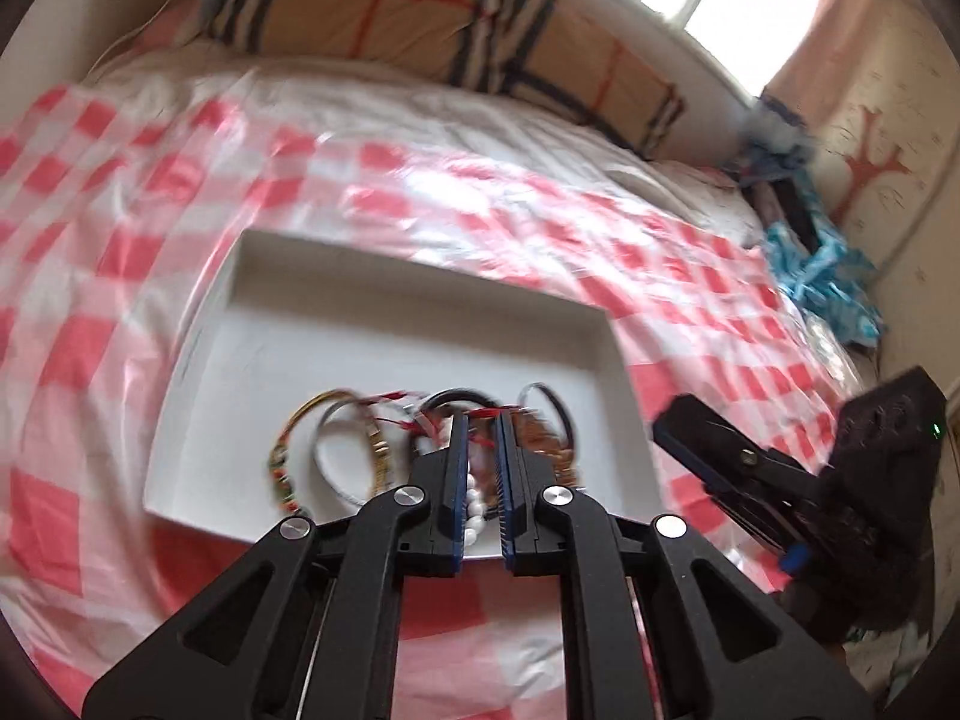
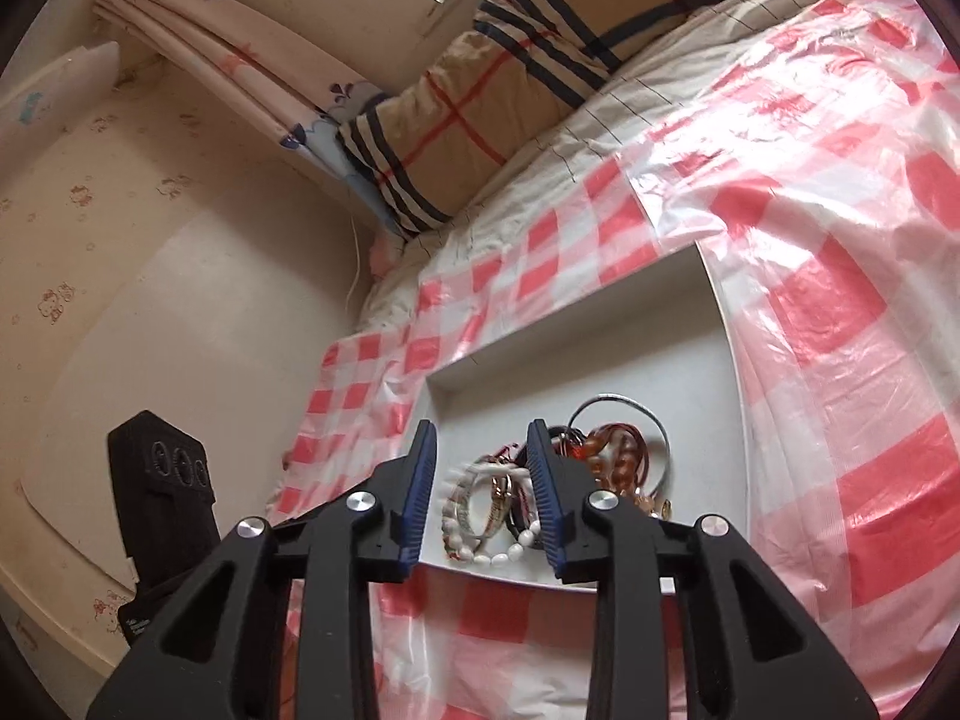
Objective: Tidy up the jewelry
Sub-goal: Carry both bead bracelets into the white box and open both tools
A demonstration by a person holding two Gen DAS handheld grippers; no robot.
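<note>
Two grippers over a white tray [image 1: 252,324] of jewelry

The left gripper [image 1: 481,420] is nearly closed around a red cord (grip unclear, blurred); bracelets [image 2: 492,510] are piled at the tray's near edge; the right gripper [image 2: 480,438] hangs spread, empty.

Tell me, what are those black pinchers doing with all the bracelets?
A person holds two grippers over a white tray on a bed with a red-checked cover. Bracelets, including a white bead bracelet, lie heaped at the tray's near end. The left gripper has its jaws nearly closed around a red-and-white cord. The right gripper hangs open above the heap.
</note>
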